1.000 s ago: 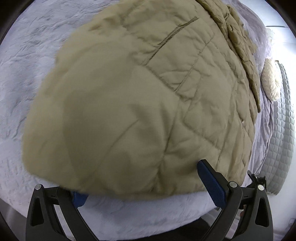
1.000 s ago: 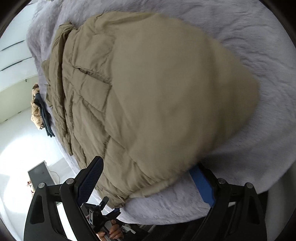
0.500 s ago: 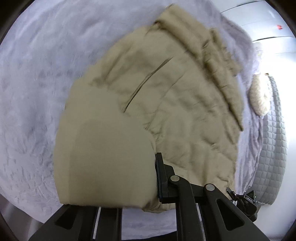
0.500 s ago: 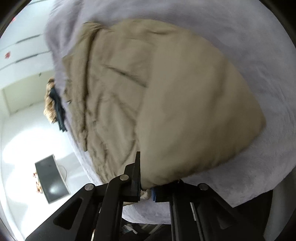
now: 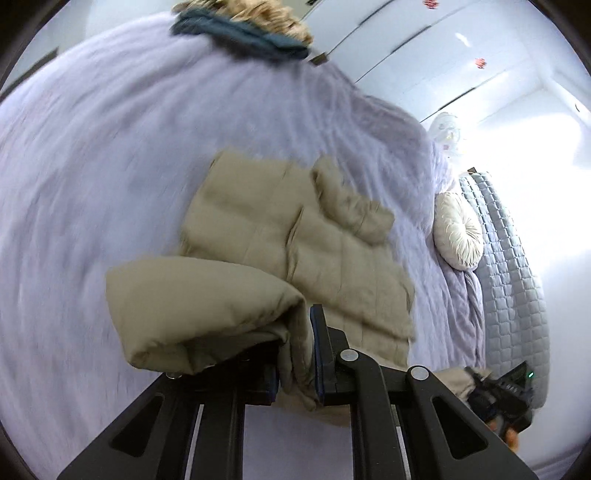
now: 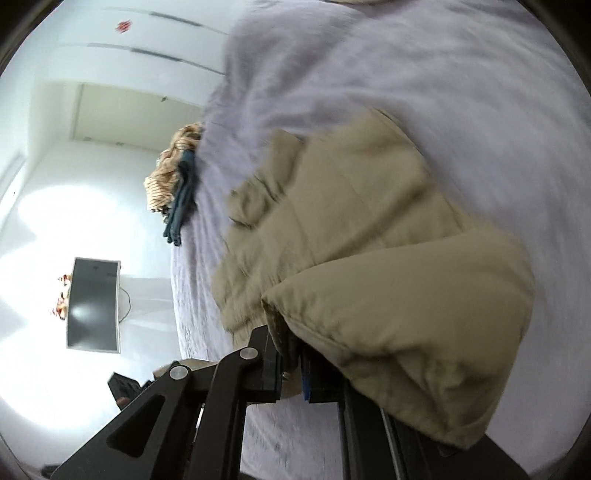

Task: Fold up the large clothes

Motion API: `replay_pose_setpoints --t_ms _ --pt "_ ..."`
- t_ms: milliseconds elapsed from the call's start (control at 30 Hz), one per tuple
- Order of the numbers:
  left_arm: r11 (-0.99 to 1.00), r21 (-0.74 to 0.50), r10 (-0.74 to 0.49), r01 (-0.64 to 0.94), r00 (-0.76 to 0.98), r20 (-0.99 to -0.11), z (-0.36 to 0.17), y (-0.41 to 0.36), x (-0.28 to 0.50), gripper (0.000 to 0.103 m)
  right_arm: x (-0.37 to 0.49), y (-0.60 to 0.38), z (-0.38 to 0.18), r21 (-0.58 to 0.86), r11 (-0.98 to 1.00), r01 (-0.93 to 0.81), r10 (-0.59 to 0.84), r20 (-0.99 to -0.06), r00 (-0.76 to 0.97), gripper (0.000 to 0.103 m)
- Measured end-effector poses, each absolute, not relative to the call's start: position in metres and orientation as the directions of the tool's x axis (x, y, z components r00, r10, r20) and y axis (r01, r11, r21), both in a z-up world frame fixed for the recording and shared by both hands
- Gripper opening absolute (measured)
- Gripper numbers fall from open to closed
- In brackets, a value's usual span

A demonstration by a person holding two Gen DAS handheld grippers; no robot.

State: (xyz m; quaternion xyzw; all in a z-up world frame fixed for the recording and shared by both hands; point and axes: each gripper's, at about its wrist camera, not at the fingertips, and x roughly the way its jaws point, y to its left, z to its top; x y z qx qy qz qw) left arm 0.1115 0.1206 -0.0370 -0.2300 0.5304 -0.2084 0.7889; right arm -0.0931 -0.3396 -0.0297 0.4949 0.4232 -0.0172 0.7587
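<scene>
A khaki quilted jacket (image 5: 295, 236) lies spread on a lilac fleece bed cover (image 5: 92, 155). Its near hem is lifted off the bed and curls back toward both cameras. My left gripper (image 5: 295, 354) is shut on a fold of that hem, and the puffy edge bulges out to its left. In the right wrist view the same jacket (image 6: 351, 206) hangs from my right gripper (image 6: 290, 362), which is shut on the hem, with the padded edge draped over its right finger. The far collar end still rests on the bed.
A pile of striped and dark teal clothes (image 5: 243, 29) sits at the bed's far edge, also seen as clothes (image 6: 173, 184) on the left. A round cream cushion (image 5: 458, 232) and grey quilted cover (image 5: 513, 258) lie to the right. A dark screen (image 6: 94, 304) stands by the wall.
Both grippers went from open around the jacket hem to shut on it, then rose and pulled back, lifting the near edge off the bed. More of the bed and room now shows.
</scene>
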Motion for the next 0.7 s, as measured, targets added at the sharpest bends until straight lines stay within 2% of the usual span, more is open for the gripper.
replay_pose_setpoints --t_ms 233,467,700 --pt "0.877 -0.443 -0.48 0.187 0.402 -0.78 -0.041 0.075 0.211 0.015 0.025 -0.368 -0.041 0.679 0.589 0.438 0.353 -0.704 0.616 0.008" --pt "0.925 -0.345 -0.381 0.161 0.396 -0.836 -0.103 0.038 0.28 0.015 0.098 -0.39 -0.106 0.61 0.601 0.516 0.321 -0.775 0.544 0.008" --pt "0.945 -0.301 -0.328 0.132 0.398 -0.857 -0.152 0.024 0.302 0.016 0.127 -0.398 -0.163 0.624 0.574 0.53 0.35 -0.772 0.531 0.008"
